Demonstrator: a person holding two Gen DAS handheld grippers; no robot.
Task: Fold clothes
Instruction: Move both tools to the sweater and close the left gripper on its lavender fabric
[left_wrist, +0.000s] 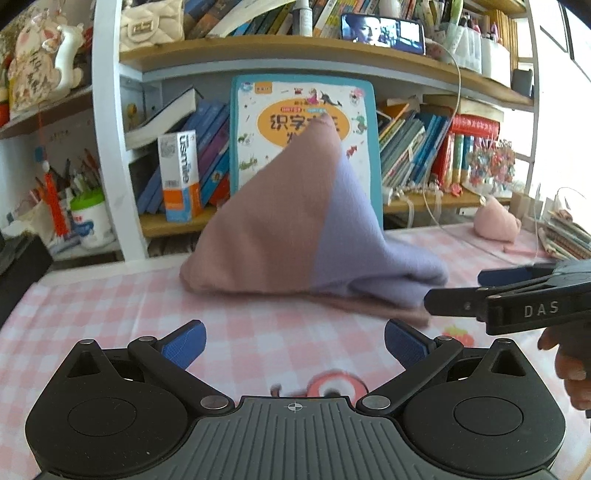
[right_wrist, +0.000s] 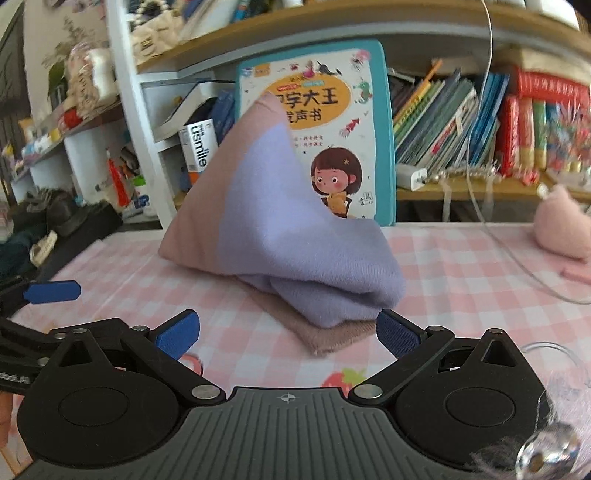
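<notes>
A pink and lilac garment (left_wrist: 295, 236) lies on the pink checked tablecloth (left_wrist: 110, 314), one corner standing up in a peak against a children's book (left_wrist: 306, 107). It also shows in the right wrist view (right_wrist: 288, 240). My left gripper (left_wrist: 294, 345) is open and empty, a short way in front of the garment. My right gripper (right_wrist: 288, 336) is open and empty, its right fingertip close to the garment's lower pink edge. The right gripper also shows at the right of the left wrist view (left_wrist: 458, 291).
A bookshelf (left_wrist: 332, 51) full of books stands behind the table. A pink plush item (left_wrist: 496, 223) lies at the back right, with a thin cable (right_wrist: 491, 206) near it. A white box (left_wrist: 181, 177) stands on the shelf. Dark objects (right_wrist: 48, 218) lie left.
</notes>
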